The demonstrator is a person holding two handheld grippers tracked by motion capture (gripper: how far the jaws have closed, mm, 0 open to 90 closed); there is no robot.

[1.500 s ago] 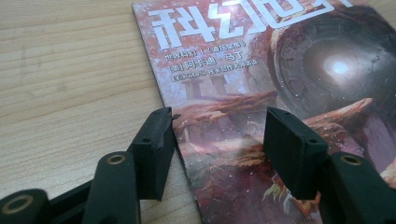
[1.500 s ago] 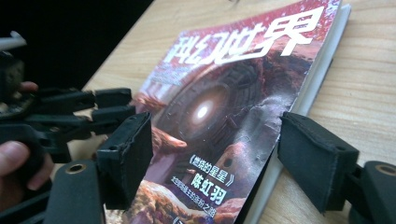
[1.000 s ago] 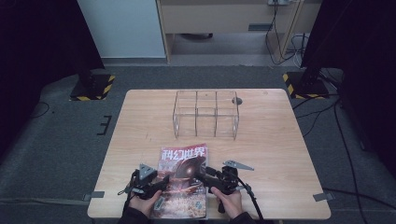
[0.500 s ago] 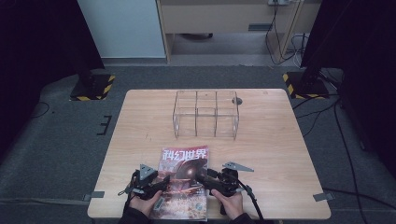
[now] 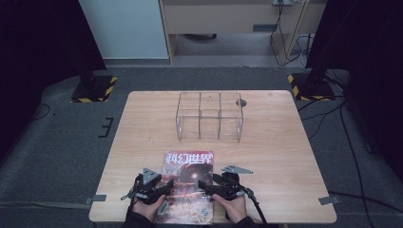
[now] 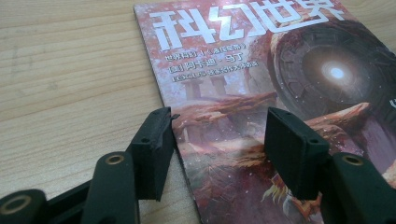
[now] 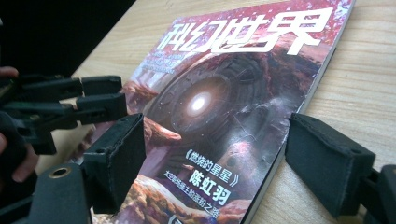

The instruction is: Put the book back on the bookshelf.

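Observation:
A magazine (image 5: pixel 187 183) with a red science-fiction cover lies flat near the table's front edge. My left gripper (image 5: pixel 166 188) rests low at its left side. In the left gripper view the open jaws (image 6: pixel 217 126) straddle the magazine's (image 6: pixel 261 84) left edge, one jaw over bare wood and one over the cover. My right gripper (image 5: pixel 203 185) sits at the right side. Its jaws (image 7: pixel 215 135) have just been opening and stand apart over the magazine's (image 7: pixel 219 107) right edge, pressing nothing. The left gripper (image 7: pixel 84 100) shows across the cover in the right gripper view.
A clear acrylic divided box (image 5: pixel 209 116) stands at the middle back of the wooden table (image 5: pixel 285 152). Bare wood lies left and right of the magazine. Dark floor, cables and stand bases surround the table.

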